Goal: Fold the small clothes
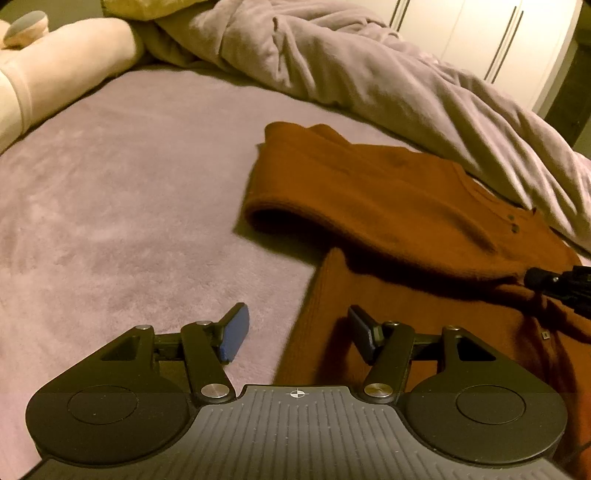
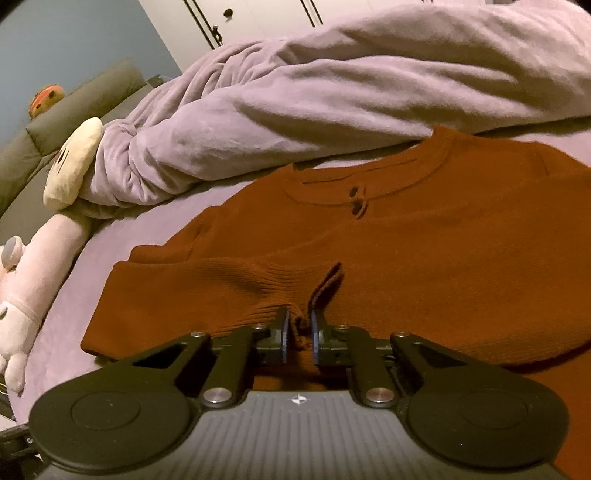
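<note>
A rust-orange knit sweater (image 2: 424, 251) lies front up on the lilac bed cover (image 1: 129, 184), neckline with two dark buttons toward the far side. One sleeve is laid across the body, and its ribbed cuff (image 2: 325, 284) ends at my right gripper (image 2: 300, 325), which is shut on the cuff's edge. In the left wrist view the sweater (image 1: 369, 192) shows a folded-over sleeve and shoulder. My left gripper (image 1: 297, 314) hangs open above the sweater's left edge, nothing between its blue pads. The right gripper's black fingers (image 1: 554, 286) show at the right edge.
A crumpled lilac blanket (image 2: 332, 92) is heaped along the far side of the sweater. Pink and cream plush toys (image 2: 29, 280) lie at the left, beside an olive pillow (image 2: 74, 107). White wardrobe doors (image 1: 480, 33) stand behind the bed.
</note>
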The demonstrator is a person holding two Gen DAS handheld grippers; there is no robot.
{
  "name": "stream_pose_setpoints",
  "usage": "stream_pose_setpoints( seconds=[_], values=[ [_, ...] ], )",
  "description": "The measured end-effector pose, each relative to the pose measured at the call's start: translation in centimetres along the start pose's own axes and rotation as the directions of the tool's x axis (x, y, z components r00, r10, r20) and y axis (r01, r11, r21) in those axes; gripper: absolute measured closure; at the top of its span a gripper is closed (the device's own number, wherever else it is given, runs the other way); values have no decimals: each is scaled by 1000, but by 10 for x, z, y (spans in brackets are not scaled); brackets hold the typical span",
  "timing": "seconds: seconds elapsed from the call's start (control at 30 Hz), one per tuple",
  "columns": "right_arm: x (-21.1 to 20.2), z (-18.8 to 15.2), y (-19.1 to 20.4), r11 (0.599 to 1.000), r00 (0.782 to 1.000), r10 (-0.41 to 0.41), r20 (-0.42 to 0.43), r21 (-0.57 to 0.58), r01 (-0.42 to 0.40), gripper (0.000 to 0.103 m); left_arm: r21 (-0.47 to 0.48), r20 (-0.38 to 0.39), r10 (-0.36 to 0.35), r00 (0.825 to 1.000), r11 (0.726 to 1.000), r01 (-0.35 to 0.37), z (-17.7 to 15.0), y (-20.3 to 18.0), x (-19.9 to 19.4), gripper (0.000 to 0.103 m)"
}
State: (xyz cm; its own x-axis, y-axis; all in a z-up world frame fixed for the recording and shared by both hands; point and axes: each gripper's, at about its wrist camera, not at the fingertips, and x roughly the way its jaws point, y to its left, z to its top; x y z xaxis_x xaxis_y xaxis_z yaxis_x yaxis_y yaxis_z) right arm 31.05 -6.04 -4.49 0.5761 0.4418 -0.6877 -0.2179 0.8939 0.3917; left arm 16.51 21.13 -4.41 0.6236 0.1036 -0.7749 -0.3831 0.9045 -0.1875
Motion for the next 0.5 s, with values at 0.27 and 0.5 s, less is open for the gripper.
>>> stream_pose_setpoints(
  seconds=[0.27,0.5],
  values=[
    [-16,2,11,995,997,-38,68,-90,44,96,-1,-2,3,1000,1000,-3,0,0,1,38],
    [-54,1,-5,941,945,-236,225,-189,280,96,-5,-2,6,1000,1000,-6,2,0,-1,38]
  ],
)
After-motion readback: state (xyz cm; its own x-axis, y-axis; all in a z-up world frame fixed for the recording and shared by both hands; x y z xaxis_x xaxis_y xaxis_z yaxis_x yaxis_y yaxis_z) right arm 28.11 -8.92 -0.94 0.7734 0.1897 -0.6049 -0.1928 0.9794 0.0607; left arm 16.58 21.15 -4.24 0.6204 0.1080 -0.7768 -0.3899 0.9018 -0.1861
